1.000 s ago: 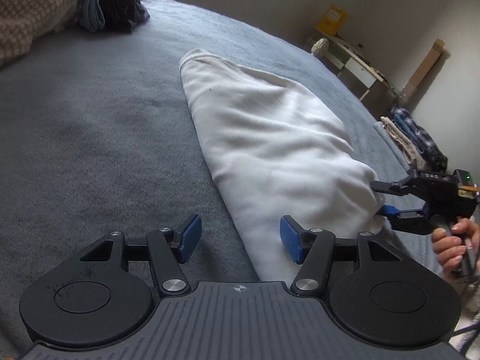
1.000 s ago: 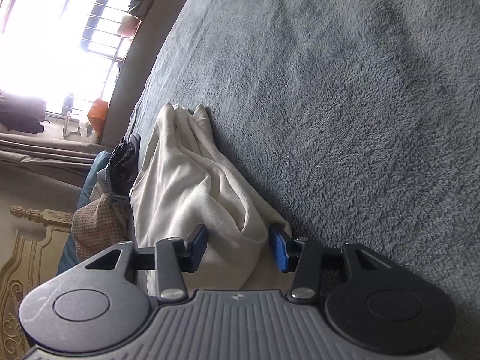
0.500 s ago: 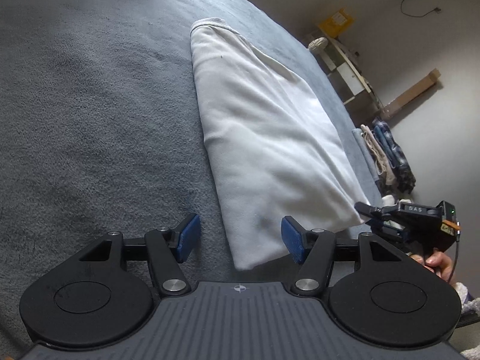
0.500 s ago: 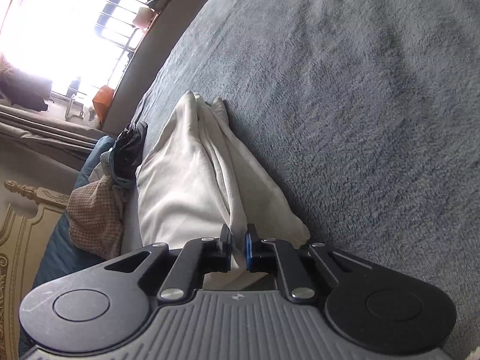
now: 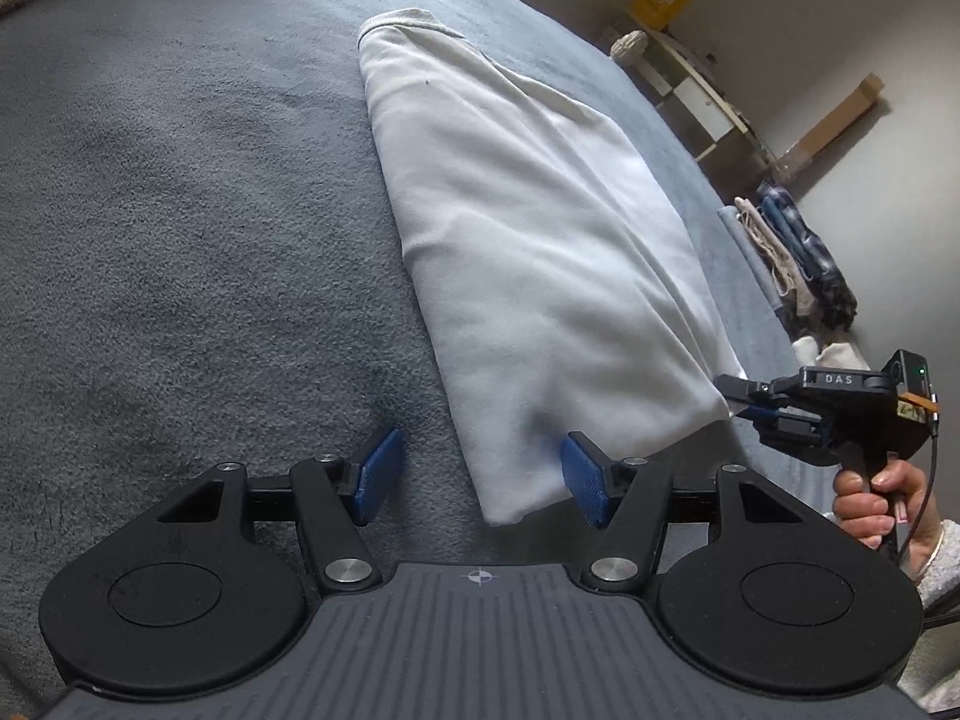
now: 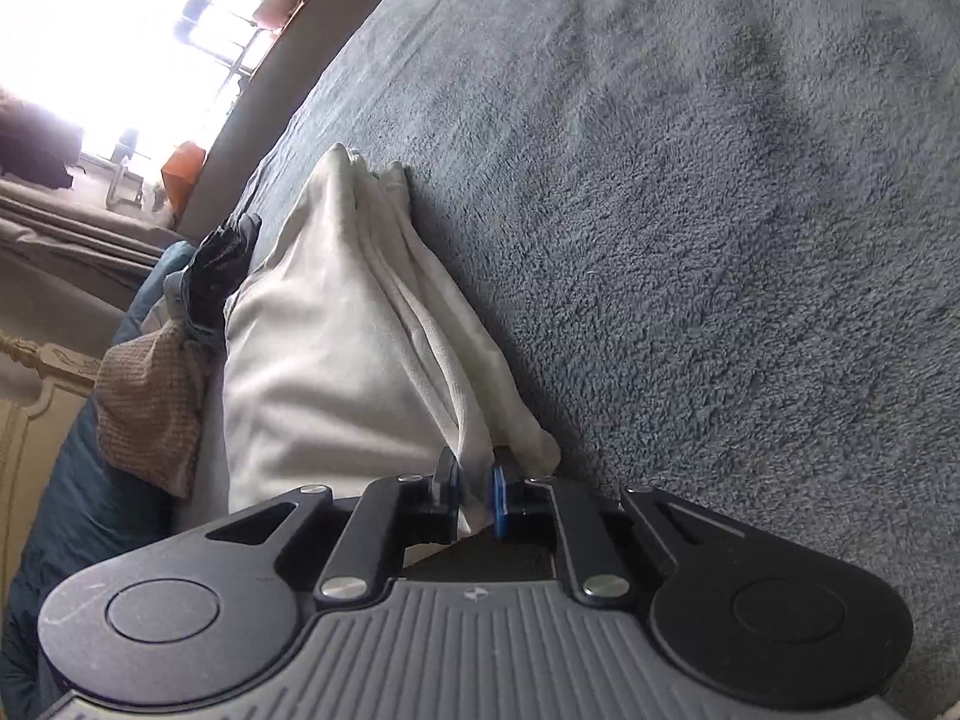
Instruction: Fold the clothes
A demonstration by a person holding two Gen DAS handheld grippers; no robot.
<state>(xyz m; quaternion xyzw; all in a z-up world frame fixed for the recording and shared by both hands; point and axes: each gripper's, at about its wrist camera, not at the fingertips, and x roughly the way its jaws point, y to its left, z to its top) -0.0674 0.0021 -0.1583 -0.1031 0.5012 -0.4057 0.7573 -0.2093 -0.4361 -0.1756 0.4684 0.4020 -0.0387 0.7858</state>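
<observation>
A white folded garment (image 5: 528,228) lies lengthwise on the grey fleece bed cover (image 5: 180,210). My left gripper (image 5: 480,462) is open, its blue pads apart, with the garment's near corner lying between them against the right pad. In the left wrist view my right gripper (image 5: 739,399), held by a hand (image 5: 870,498), bites the garment's right near corner. Seen from its own camera, the right gripper (image 6: 477,480) pinches a bunched fold of the white garment (image 6: 336,360); its jaws are opening slightly with the cloth still between the pads.
Dark and brown knitted clothes (image 6: 156,396) are heaped beyond the garment near the headboard. A stack of folded clothes (image 5: 792,246) sits past the bed's right edge, by a white shelf (image 5: 690,84). Grey cover (image 6: 720,210) spreads to the right.
The right gripper's jaws closed onto a fold at the garment's corner and pulled it taut. The left gripper tilted down towards the near corner, still open.
</observation>
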